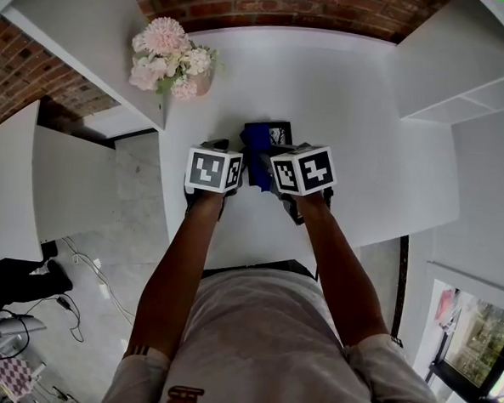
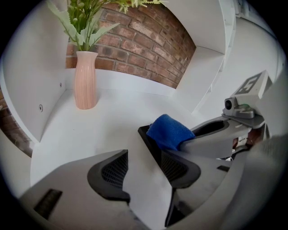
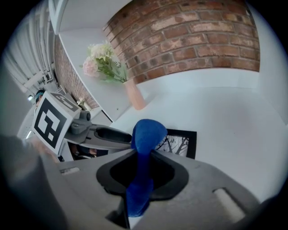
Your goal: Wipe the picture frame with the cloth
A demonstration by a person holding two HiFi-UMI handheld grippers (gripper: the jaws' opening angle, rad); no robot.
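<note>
A black picture frame (image 1: 279, 133) holding a print of bare branches lies flat on the white table (image 1: 365, 161). In the right gripper view the picture frame (image 3: 181, 143) shows just past the jaws. My right gripper (image 3: 141, 173) is shut on a blue cloth (image 3: 146, 134), which bulges up above the jaws and rests on the frame's near left part. In the head view the blue cloth (image 1: 256, 152) sits between the two marker cubes. My left gripper (image 2: 144, 173) is open just left of the frame, with the frame's black edge (image 2: 150, 141) against its right pad and bare table between the jaws.
A pink ribbed vase (image 2: 85, 81) with pale flowers (image 1: 170, 59) stands at the table's back left by a white side panel. A brick wall (image 3: 189, 40) runs behind the table. White shelves (image 1: 464, 73) rise on the right.
</note>
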